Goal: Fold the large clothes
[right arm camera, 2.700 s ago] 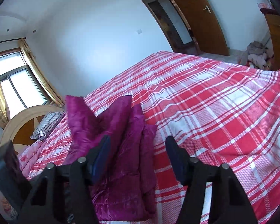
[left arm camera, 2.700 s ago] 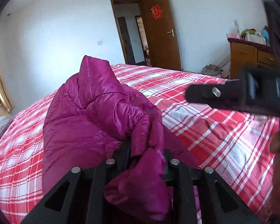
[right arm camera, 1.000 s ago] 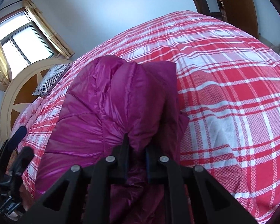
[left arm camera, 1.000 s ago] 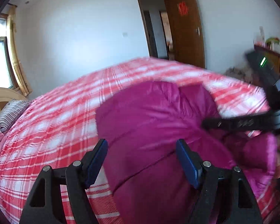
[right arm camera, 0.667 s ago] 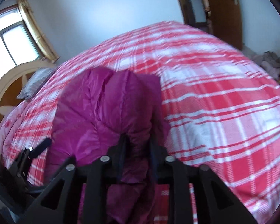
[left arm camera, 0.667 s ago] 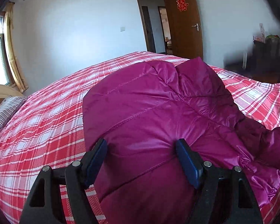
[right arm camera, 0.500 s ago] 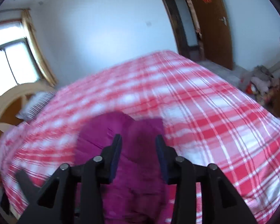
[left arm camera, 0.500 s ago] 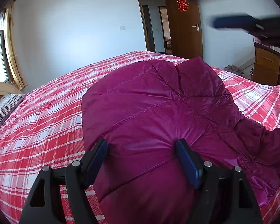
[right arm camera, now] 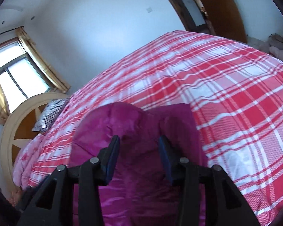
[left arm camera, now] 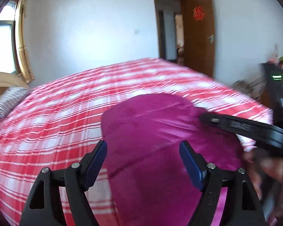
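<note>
One magenta puffer jacket [left arm camera: 160, 131] on bed. One bed [right arm camera: 226, 79], red-white plaid cover. One striped pillow [right arm camera: 49, 116] at headboard. One window [right arm camera: 18, 75], two gold curtains [right arm camera: 43, 60] beside it. One brown door [left arm camera: 199, 33], standing ajar, one red ornament [left arm camera: 198, 13] on it. Two grippers: left gripper [left arm camera: 143, 162], right gripper [right arm camera: 139, 155]; each two fingers, four blue pads [left arm camera: 95, 163] in total. One pile of clothes [right arm camera: 277, 45] on floor, blurred.
</note>
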A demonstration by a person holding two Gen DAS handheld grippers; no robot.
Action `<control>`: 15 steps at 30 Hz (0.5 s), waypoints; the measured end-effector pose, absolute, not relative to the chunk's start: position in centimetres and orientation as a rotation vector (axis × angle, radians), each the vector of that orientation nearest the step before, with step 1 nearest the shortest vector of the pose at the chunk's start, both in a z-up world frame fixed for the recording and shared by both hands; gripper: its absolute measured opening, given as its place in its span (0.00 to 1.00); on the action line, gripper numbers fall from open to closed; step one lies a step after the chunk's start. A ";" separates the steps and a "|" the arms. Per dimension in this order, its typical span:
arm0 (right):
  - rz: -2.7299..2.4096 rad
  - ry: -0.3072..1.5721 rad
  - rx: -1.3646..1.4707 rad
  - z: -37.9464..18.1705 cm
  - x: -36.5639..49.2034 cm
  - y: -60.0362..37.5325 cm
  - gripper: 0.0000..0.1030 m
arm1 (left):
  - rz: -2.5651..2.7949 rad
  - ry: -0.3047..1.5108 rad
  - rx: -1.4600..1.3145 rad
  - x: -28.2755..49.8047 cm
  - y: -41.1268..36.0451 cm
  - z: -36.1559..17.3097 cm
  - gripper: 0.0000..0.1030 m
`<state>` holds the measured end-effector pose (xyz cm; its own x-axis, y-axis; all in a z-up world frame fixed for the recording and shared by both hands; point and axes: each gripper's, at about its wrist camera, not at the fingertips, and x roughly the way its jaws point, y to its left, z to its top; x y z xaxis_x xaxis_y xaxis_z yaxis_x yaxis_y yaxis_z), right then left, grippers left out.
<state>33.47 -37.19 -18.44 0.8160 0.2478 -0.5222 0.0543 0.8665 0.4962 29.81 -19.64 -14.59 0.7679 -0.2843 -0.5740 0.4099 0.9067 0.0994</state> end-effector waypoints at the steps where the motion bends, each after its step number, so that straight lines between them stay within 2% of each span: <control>1: 0.098 0.610 0.508 -18.4 33.3 -37.1 0.41 | -0.361 0.627 0.253 31.0 -20.3 -15.4 0.77; 4: 0.053 0.606 0.466 -18.4 33.3 -37.2 0.40 | -0.351 0.678 0.259 32.7 -20.9 -17.1 0.77; 12: -0.026 0.633 0.440 -20.4 32.7 -37.6 0.38 | -0.344 0.654 0.252 33.4 -20.7 -19.5 0.95; 15: -0.041 0.649 0.449 -21.1 33.2 -37.7 0.38 | -0.352 0.678 0.214 33.7 -20.6 -19.9 0.96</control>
<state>33.19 -37.75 -21.12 0.7993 0.1012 -0.5924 0.1753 0.9036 0.3909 33.68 -20.60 -19.93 0.7229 -0.2477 -0.6451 0.3853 0.9194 0.0788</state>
